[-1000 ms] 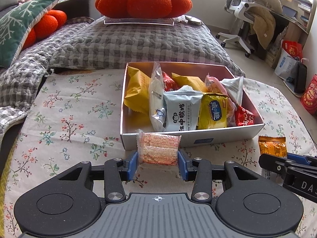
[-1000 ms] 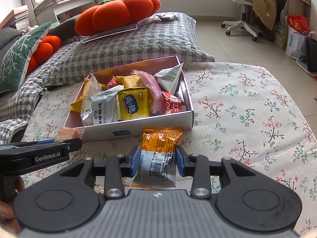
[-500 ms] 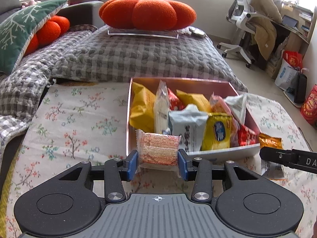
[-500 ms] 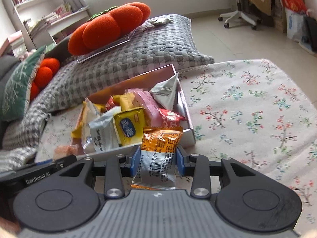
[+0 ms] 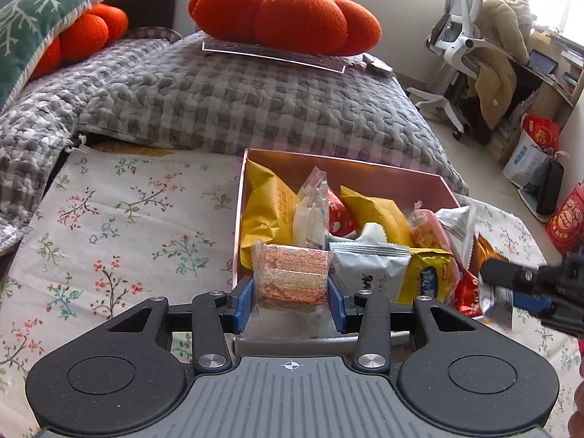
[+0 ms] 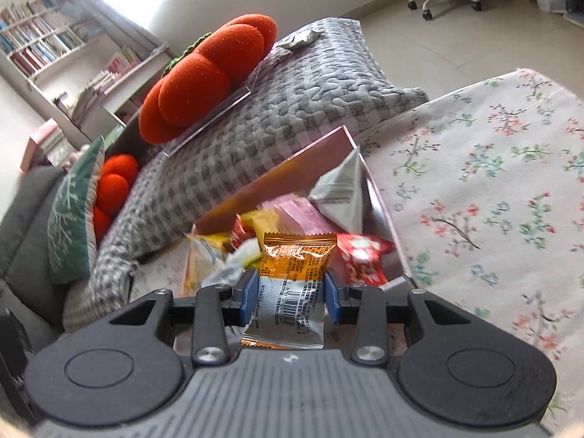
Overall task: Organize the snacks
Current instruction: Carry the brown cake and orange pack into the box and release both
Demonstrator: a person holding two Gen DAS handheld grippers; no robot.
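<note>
the left gripper (image 5: pixel 292 301) has its blue fingers (image 5: pixel 242 297) pinching a clear-wrapped red-and-white snack (image 5: pixel 292 277) by its side edges, held upright at the near wall of the pink box (image 5: pixel 365 169) — likely so it can drop in on edge like the packets already standing there. the right gripper (image 6: pixel 291 301) likewise clamps an orange-and-silver packet (image 6: pixel 292 284), barcode side up, over the box's near right corner, at about 3 o'clock from the left one. the box sits on the floral-cloth bench (image 5: pixel 127 226), crowded with yellow, white and red bags; free room looks to be at its 10 o'clock side, behind the yellow bag (image 5: pixel 266 211). both snacks seem ready for release.
</note>
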